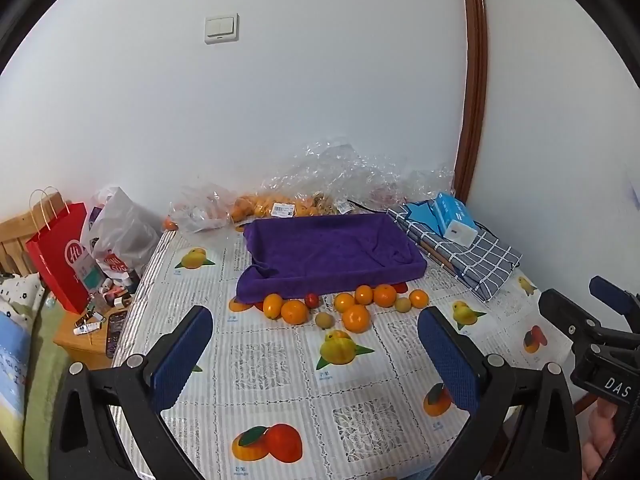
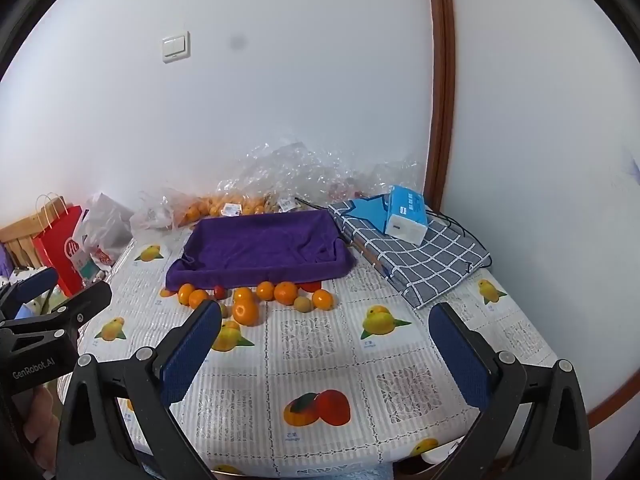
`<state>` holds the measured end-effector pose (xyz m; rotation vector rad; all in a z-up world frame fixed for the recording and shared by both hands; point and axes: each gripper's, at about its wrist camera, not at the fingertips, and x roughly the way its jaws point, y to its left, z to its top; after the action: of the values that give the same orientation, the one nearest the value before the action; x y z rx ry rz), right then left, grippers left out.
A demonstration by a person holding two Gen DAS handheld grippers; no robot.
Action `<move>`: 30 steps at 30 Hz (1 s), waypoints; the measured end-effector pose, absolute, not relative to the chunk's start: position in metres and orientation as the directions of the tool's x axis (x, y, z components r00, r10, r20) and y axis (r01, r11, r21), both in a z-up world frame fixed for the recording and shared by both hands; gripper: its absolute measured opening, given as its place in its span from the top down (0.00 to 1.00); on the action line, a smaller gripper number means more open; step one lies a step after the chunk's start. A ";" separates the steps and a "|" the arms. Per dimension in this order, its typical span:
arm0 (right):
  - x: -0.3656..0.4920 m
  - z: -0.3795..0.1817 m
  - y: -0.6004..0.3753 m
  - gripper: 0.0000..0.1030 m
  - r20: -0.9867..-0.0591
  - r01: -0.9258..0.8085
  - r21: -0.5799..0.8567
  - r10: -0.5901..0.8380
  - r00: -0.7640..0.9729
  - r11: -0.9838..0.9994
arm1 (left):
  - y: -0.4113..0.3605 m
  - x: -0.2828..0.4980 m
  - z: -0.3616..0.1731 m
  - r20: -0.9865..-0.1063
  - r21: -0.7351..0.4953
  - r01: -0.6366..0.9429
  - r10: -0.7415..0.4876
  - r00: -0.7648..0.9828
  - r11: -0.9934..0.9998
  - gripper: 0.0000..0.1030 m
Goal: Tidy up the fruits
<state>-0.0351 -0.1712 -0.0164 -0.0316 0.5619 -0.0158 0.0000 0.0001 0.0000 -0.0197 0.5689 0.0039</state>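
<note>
Left wrist view: our left gripper (image 1: 316, 354) and right gripper (image 2: 326, 354) gape wide, empty. Oranges (image 1: 355, 318) and what may be tomatoes lie before the purple tray (image 1: 332, 276); next we reach forward.

purple towel-lined tray (image 1: 332, 248), orange fruits (image 1: 356, 318), grey checked cloth (image 1: 480, 256), fruit-printed tablecloth (image 1: 280, 380).

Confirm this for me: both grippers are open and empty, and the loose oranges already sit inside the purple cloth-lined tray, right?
Not quite. The loose oranges lie on the tablecloth in front of the purple cloth-lined tray, not inside it, as the left wrist view shows. The left gripper and right gripper are open and empty.
</note>
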 end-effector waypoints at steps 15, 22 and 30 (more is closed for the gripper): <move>-0.040 -0.017 -0.179 0.00 -0.531 -0.002 -0.002 0.000 0.847 1.000 | -0.001 -0.002 0.003 -0.542 -0.030 -0.006 -0.011 0.840 1.000 0.00; -0.040 -0.020 -0.179 0.00 -0.533 -0.005 -0.001 0.004 0.846 1.000 | -0.003 0.000 0.003 -0.545 -0.025 -0.004 -0.011 0.838 1.000 0.00; -0.042 -0.023 -0.176 0.00 -0.536 -0.006 -0.011 0.000 0.844 1.000 | -0.006 -0.003 0.002 -0.536 -0.028 0.002 -0.017 0.844 1.000 0.00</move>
<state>-0.0418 -0.1761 -0.0230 -0.0121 0.5658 0.0033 -0.0031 -0.0064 0.0025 -0.0264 0.5662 -0.0099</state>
